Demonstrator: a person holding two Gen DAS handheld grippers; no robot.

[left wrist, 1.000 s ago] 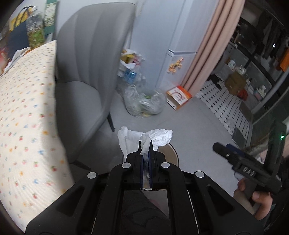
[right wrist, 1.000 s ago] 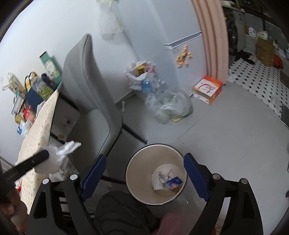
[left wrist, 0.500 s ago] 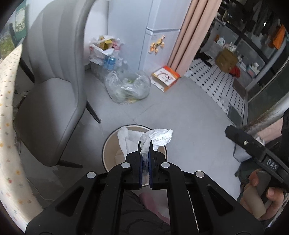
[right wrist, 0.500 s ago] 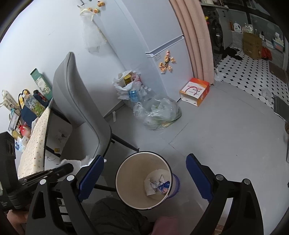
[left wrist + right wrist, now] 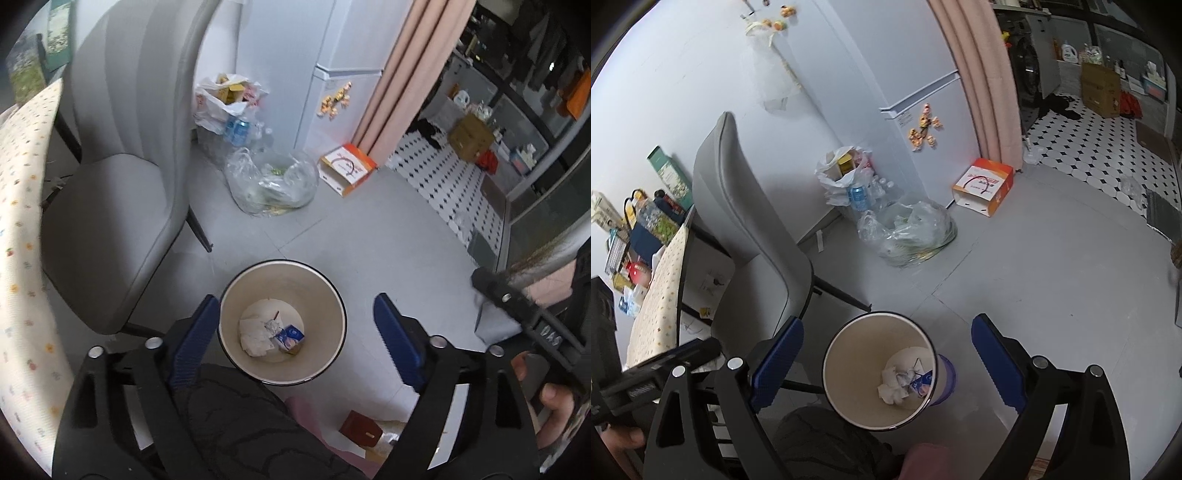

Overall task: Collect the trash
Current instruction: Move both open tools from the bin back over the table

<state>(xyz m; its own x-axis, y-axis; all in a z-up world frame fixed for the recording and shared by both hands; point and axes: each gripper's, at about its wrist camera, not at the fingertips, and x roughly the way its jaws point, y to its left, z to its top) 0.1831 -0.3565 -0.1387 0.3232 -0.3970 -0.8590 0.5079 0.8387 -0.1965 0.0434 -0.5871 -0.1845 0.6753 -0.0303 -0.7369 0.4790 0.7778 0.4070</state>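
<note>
A cream waste bin [image 5: 325, 314] with a dark rim stands on the grey floor. My left gripper [image 5: 294, 299] hangs right above it, its jaws opening wide and holding nothing. A crumpled white tissue [image 5: 255, 334] lies at the bottom of the bin beside a small blue-and-white carton [image 5: 290, 336]. In the right wrist view, my right gripper [image 5: 886, 321] is open and bare over the same bin [image 5: 849, 354], where the tissue [image 5: 892, 384] shows inside. A hand holds the right gripper's body [image 5: 517, 306] at the right edge.
A grey chair [image 5: 122, 166] stands left of the bin, with a spotted tablecloth [image 5: 18, 240] beyond it. A clear rubbish bag [image 5: 273, 184], a white bag of cans [image 5: 225, 107] and an orange box [image 5: 347, 170] sit by the fridge [image 5: 332, 74]. A dark red box [image 5: 360, 430] lies near my knee.
The left gripper travelled from beside the chair to above the bin, then opened. The white tissue it held now lies in the bin. The right gripper stayed open.
</note>
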